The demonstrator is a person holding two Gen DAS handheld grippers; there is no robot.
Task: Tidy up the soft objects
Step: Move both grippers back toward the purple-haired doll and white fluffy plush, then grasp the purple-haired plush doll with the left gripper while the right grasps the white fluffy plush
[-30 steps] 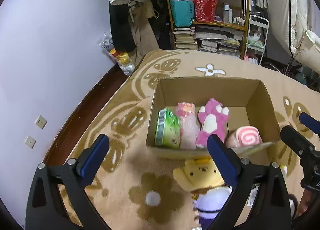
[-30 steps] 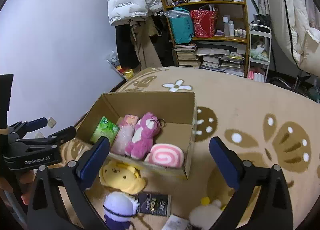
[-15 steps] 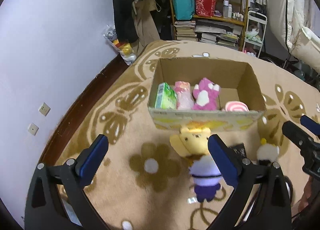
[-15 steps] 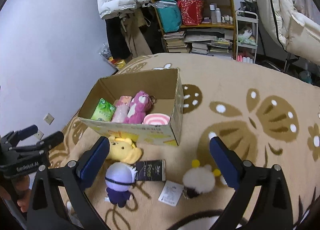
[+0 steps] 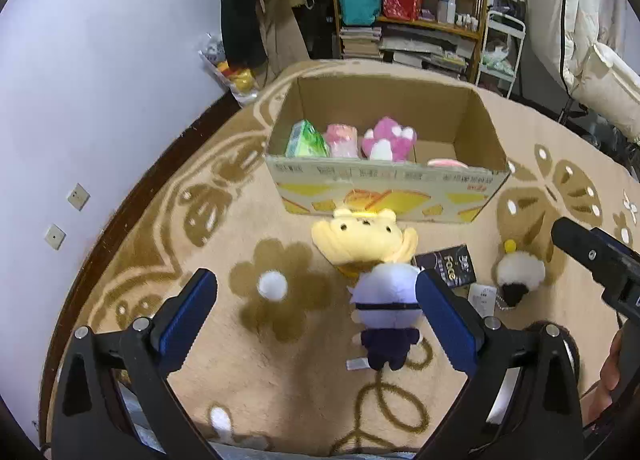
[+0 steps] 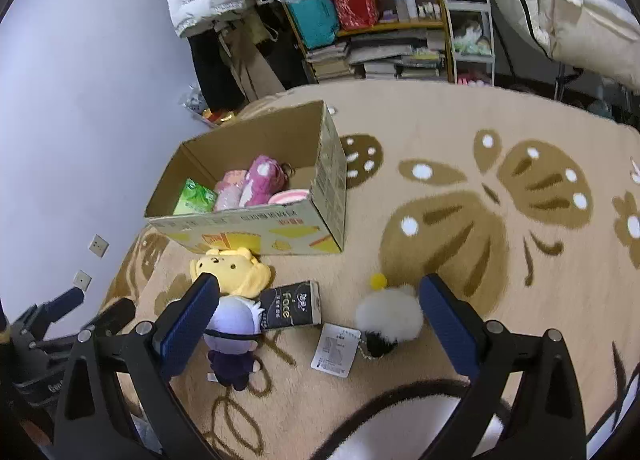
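1. Pulling both claws back from the open brown cardboard box has changed my view: a second ago the cameras looked down into it, and now its printed front wall and the loose toys on the beige flower-patterned carpet are in sight.
2. My left claw stands wide and holds nothing; my right claw is equally wide and empty.
3. Already inside the box, in a row: a green soft pack, a pale pink plush roll, a magenta plush with white paws and a pink swirl-cake plush.
4. Outside, the yellow bear plush touches the box front; the lavender-headed doll in dark clothes lies just beside it, nearer to me.
5. A black rectangular pack sits beside the doll, and the white fluffy ball toy with a yellow pompom and its paper tag lie to the right.
6. I judge that the retreat marks a new pick: three soft toys remain, the doll near my left claw and the fluffy ball between the right one's fingers.
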